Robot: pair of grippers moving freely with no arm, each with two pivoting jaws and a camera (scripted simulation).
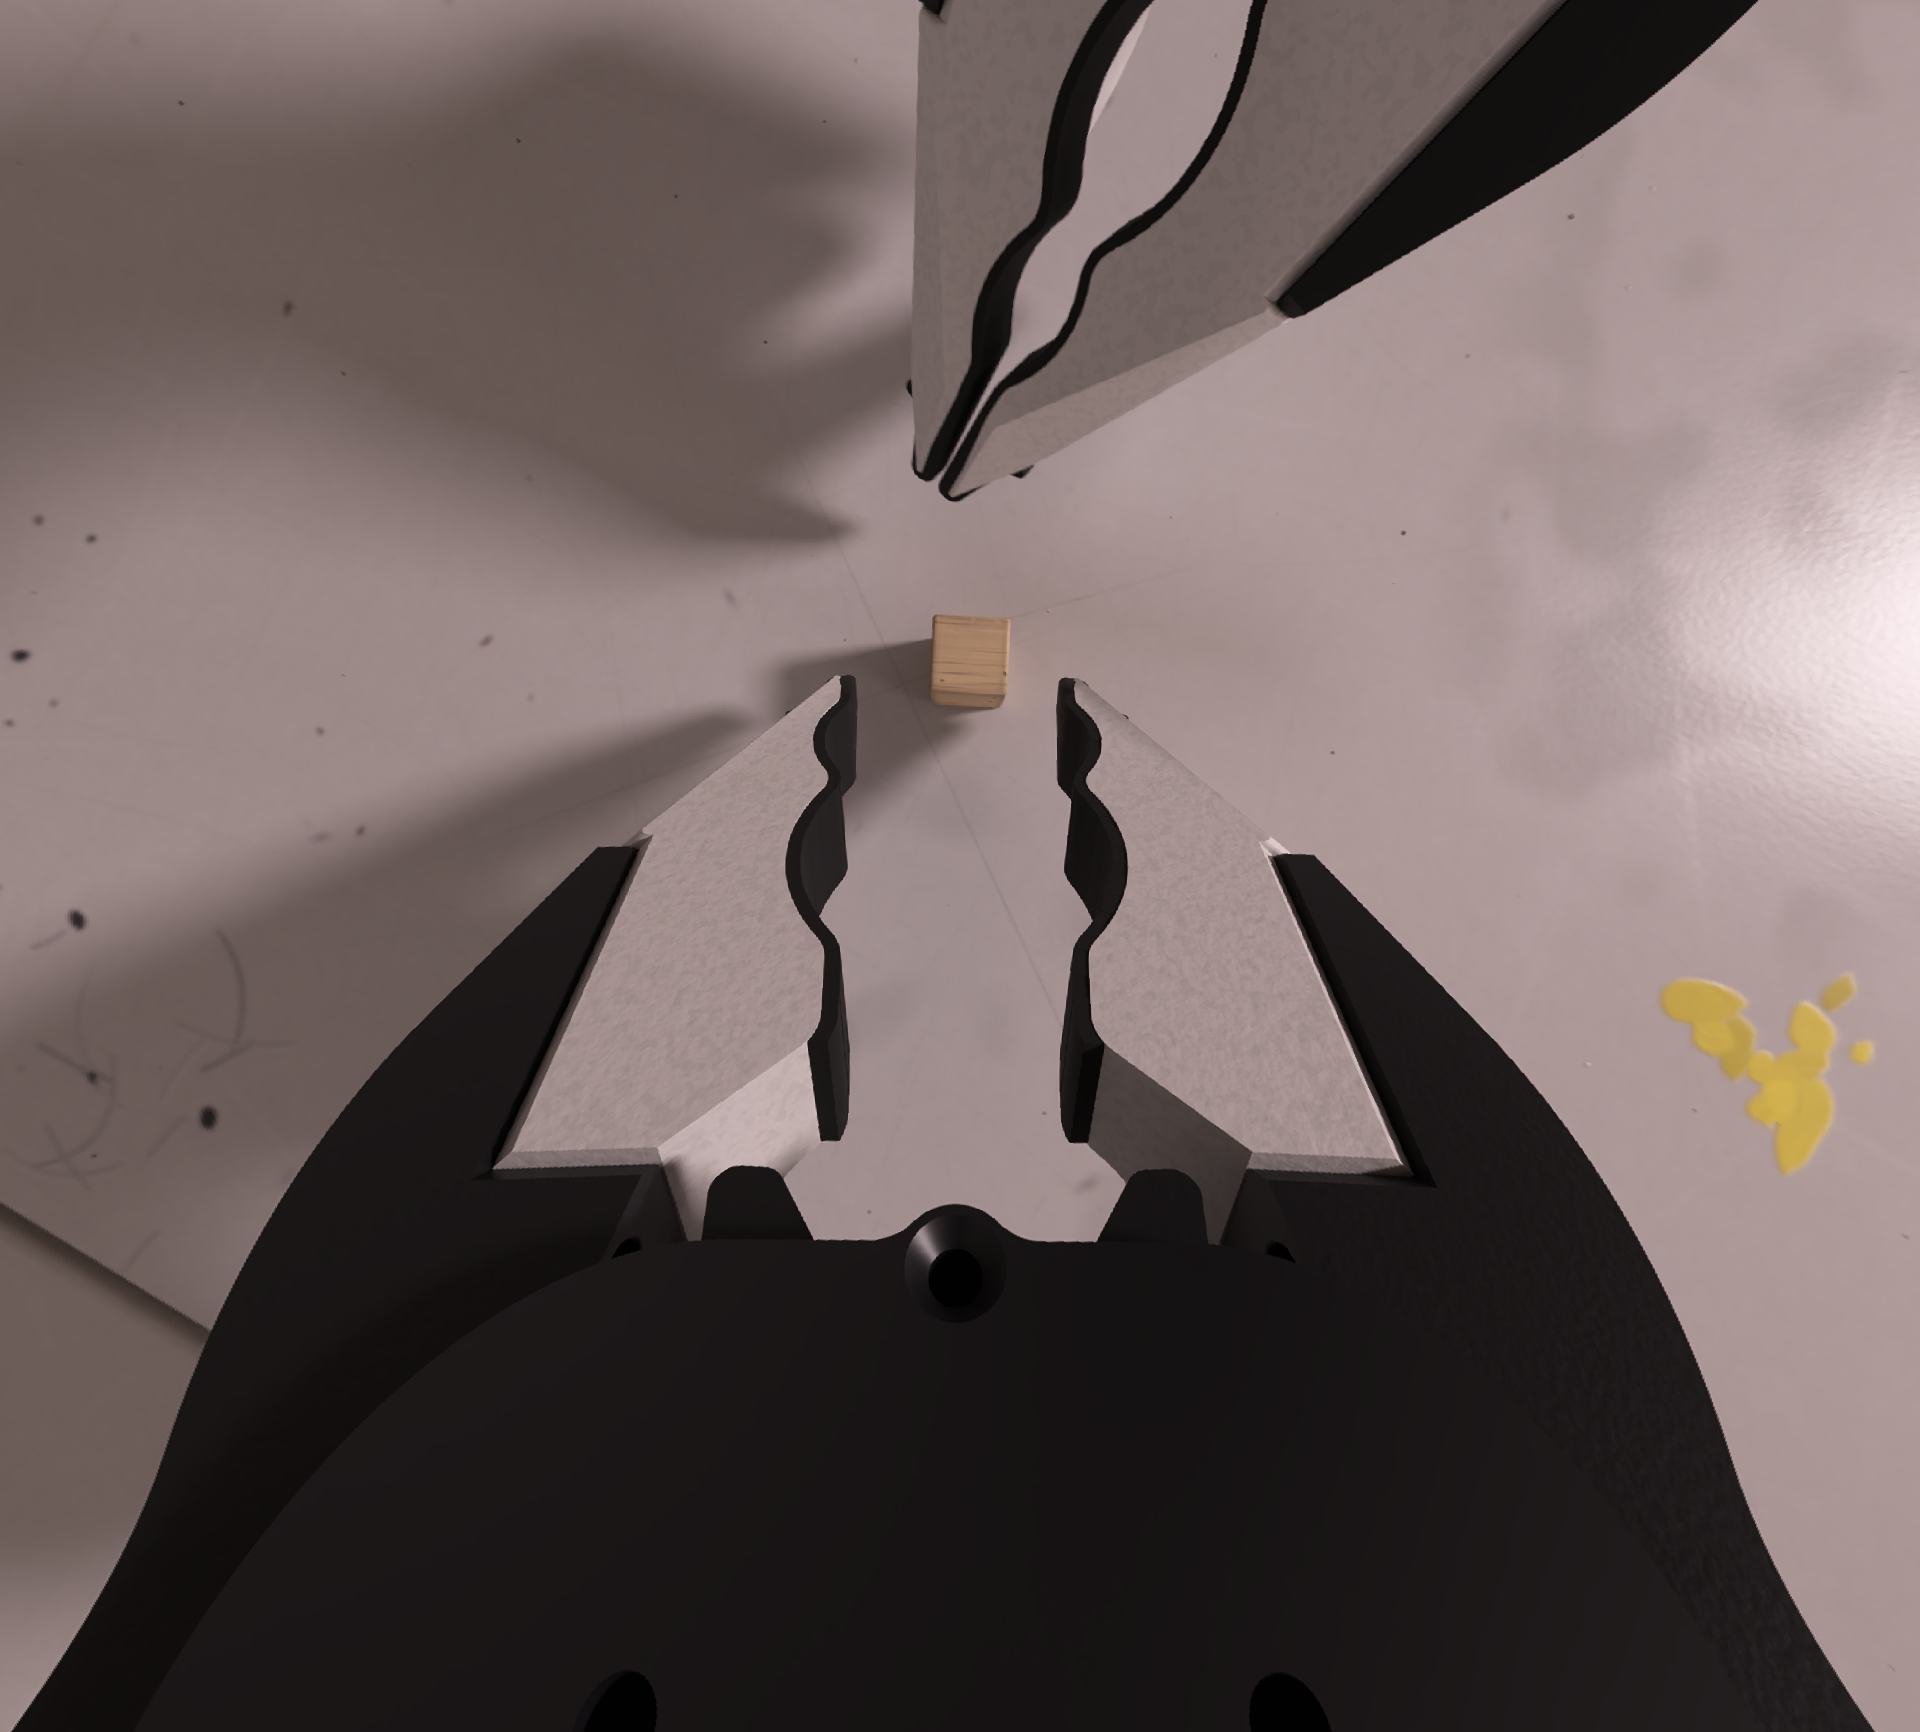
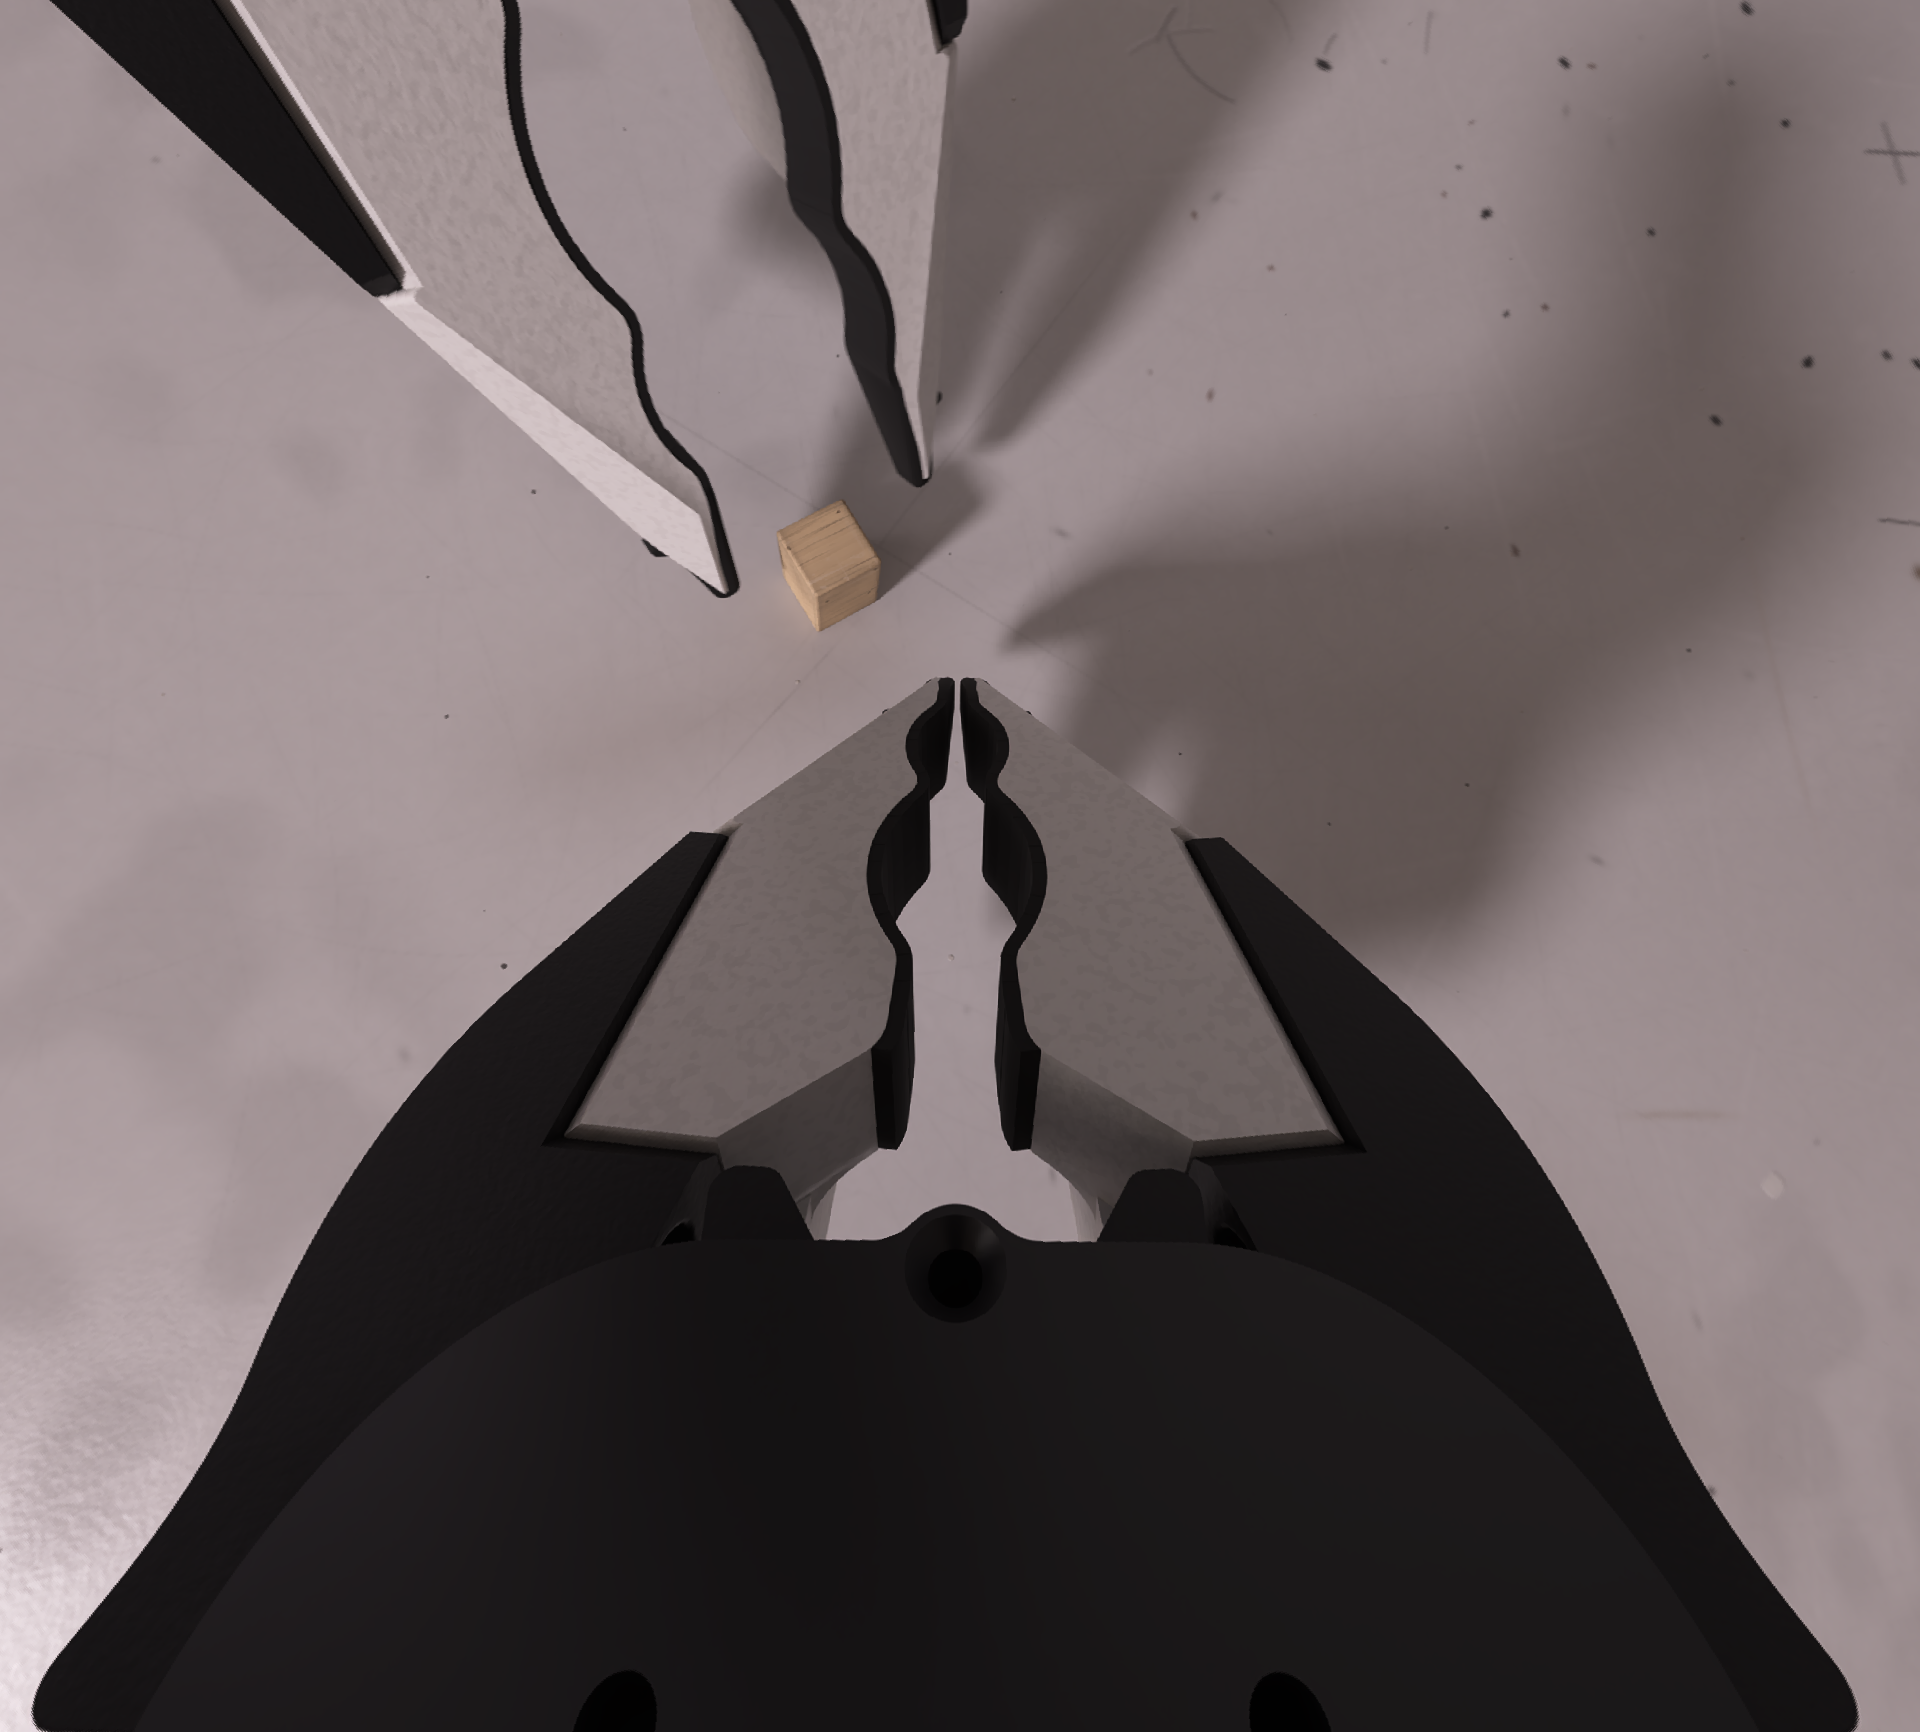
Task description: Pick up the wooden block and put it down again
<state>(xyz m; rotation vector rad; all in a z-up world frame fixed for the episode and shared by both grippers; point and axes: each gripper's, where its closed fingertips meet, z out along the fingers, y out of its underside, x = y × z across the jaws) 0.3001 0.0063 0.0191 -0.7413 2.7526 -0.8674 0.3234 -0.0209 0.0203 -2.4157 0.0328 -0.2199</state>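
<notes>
A small pale wooden block (image 1: 970, 660) rests on the grey table, just beyond and between my left gripper's tips. My left gripper (image 1: 956, 695) is open and empty, above the block. In the right wrist view the block (image 2: 828, 577) lies ahead and a little left of my right gripper (image 2: 956, 687), which is shut and empty. The left gripper (image 2: 821, 534) shows there from the far side, its two fingers either side of the block without touching it. The right gripper (image 1: 943, 477) also shows in the left wrist view, shut, beyond the block.
The table (image 1: 1351, 643) is pale grey with dark specks and scratches. A yellow paint splotch (image 1: 1777, 1069) lies at the right. A sheet edge (image 1: 104, 1267) runs at the lower left. Gripper shadows fall on the left side.
</notes>
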